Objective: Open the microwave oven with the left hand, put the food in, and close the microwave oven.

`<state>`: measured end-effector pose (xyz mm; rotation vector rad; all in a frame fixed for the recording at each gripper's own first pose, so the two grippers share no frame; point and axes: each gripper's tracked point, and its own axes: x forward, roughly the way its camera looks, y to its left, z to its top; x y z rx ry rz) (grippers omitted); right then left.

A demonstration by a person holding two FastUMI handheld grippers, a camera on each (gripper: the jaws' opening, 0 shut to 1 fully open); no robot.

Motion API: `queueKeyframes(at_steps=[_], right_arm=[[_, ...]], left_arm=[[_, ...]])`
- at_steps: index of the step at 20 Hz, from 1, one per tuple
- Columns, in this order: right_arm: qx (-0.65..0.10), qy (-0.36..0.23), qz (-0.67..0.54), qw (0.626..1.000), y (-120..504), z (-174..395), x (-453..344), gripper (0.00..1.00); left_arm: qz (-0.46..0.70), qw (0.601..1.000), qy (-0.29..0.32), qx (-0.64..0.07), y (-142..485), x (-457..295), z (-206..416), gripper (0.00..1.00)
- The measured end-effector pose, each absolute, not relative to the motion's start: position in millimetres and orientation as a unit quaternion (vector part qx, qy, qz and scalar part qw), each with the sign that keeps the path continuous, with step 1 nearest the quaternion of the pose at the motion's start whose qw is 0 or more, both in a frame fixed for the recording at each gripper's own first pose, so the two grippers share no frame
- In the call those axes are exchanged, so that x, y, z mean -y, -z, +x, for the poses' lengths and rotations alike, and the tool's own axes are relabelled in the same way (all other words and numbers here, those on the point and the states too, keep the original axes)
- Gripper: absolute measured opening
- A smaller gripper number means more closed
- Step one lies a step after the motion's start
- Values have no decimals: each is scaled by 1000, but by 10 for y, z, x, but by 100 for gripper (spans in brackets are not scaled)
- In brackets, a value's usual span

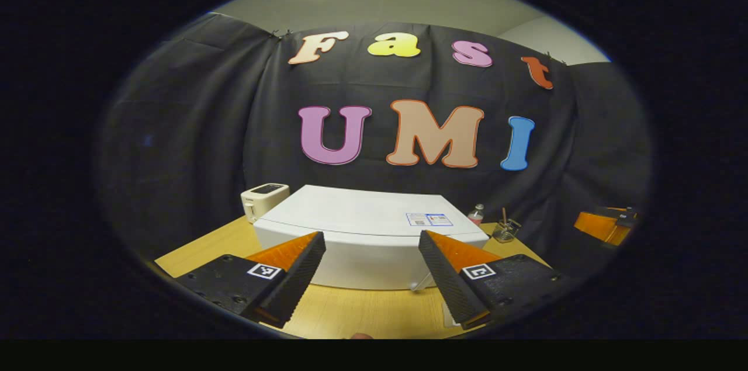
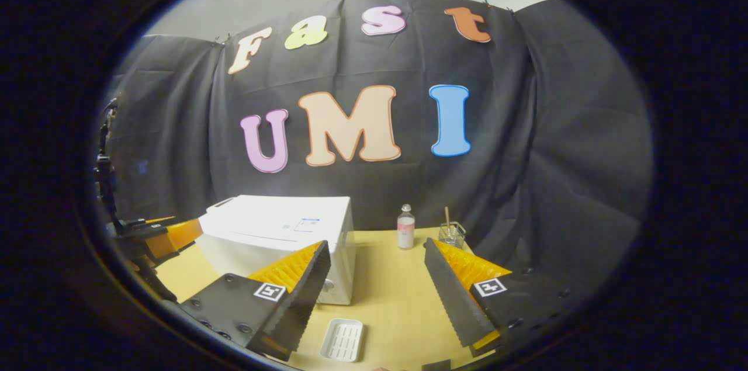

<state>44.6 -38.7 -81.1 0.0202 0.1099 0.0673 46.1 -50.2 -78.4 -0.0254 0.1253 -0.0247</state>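
White microwave oven (image 1: 362, 231) sits shut on our wooden surface (image 2: 391, 295); left tool (image 1: 371, 274) and right tool (image 2: 377, 295) gape, holding nothing. White tray (image 2: 343, 339) lies before it.

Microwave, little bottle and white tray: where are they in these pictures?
Microwave (image 1: 362, 216): left gripper view, on its flat white top.
Bottle (image 2: 405, 229): right gripper view, on its body.
White tray (image 2: 342, 339): right gripper view, on its ribbed floor.

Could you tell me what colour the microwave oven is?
White; the microwave oven shows best in the left gripper view.
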Motion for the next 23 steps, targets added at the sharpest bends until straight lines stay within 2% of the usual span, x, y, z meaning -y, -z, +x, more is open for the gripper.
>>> queueKeyframes(at_steps=[1,2,3,4,6,7,8,23], right_arm=[[-54,-39,12,998,775,440,356,100],[-53,-44,13,998,729,440,325,100],[-52,-51,14,997,693,446,294,92],[-49,-56,14,997,646,445,258,93],[-46,-68,13,997,579,450,188,92],[-45,-72,11,996,557,454,158,92],[-43,-76,9,996,531,471,131,92],[-62,-138,14,988,591,811,-408,92]], left_arm=[[-11,998,9,-61,758,478,443,96],[-8,998,5,-59,722,448,419,96],[-4,998,0,-58,700,413,393,96],[0,998,-5,-55,688,368,368,99],[3,998,-16,-54,685,303,332,96],[2,998,-20,-54,691,271,318,99],[-1,998,-23,-54,686,252,306,96],[3,996,-65,-54,660,38,169,96]])
